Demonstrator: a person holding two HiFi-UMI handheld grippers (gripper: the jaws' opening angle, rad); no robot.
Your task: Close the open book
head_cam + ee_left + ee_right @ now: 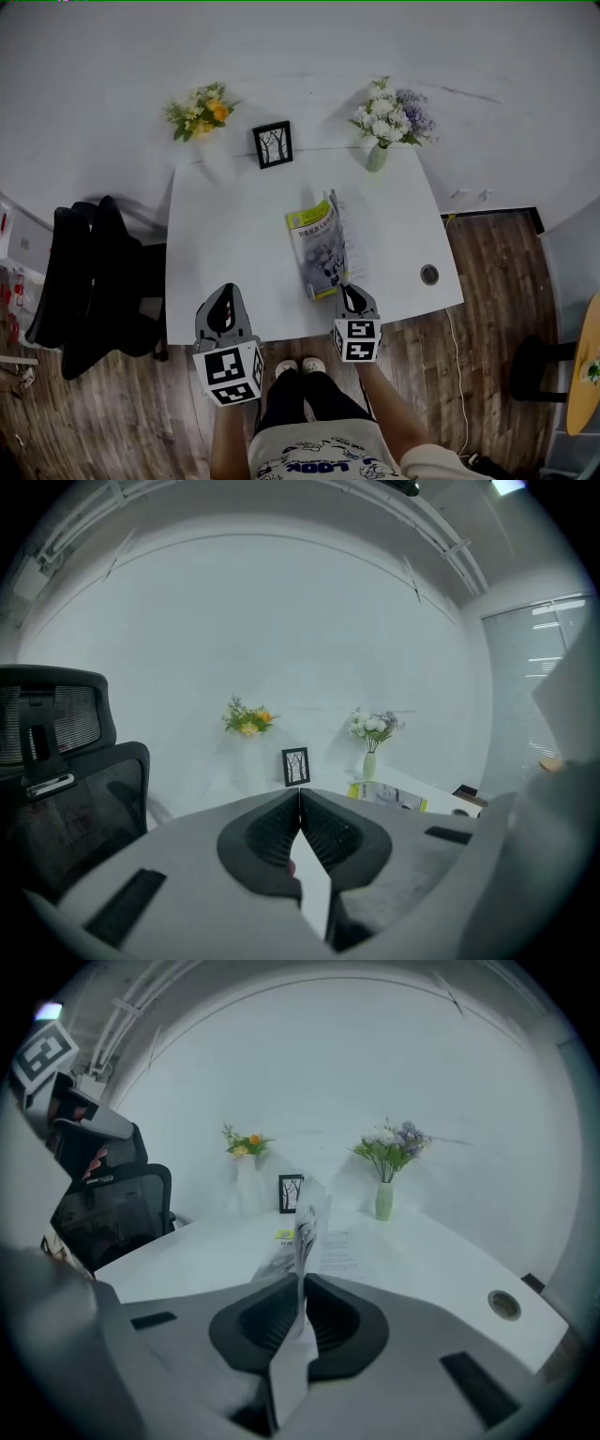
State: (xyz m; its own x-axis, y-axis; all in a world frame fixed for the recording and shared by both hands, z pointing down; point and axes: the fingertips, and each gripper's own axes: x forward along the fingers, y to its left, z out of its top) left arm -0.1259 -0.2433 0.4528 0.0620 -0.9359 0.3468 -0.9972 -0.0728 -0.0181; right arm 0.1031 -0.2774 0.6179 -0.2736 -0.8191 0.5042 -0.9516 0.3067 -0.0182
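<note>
Two grippers are at the near edge of a white table point(234, 216). The right gripper point(351, 291) has its fingers clamped on a page point(307, 1218) of the open book point(317, 251) — the sheet stands up on edge from the spread and runs thin between the pads in the right gripper view. The book lies a little right of the table's middle, with a yellow-green cover part flat on the left and a printed page flat on the right.

The left gripper point(225, 294) is well apart from the book, over the table's near-left part. Its fingers are together with nothing between them — the tips meet in the left gripper view.

Along the far edge stand a bunch of yellow flowers point(201, 109), a small picture frame point(273, 143) and a vase of white and purple flowers point(388, 118). A round cable hole point(429, 275) sits near the table's right edge. A black chair point(89, 281) stands beside the left edge.
</note>
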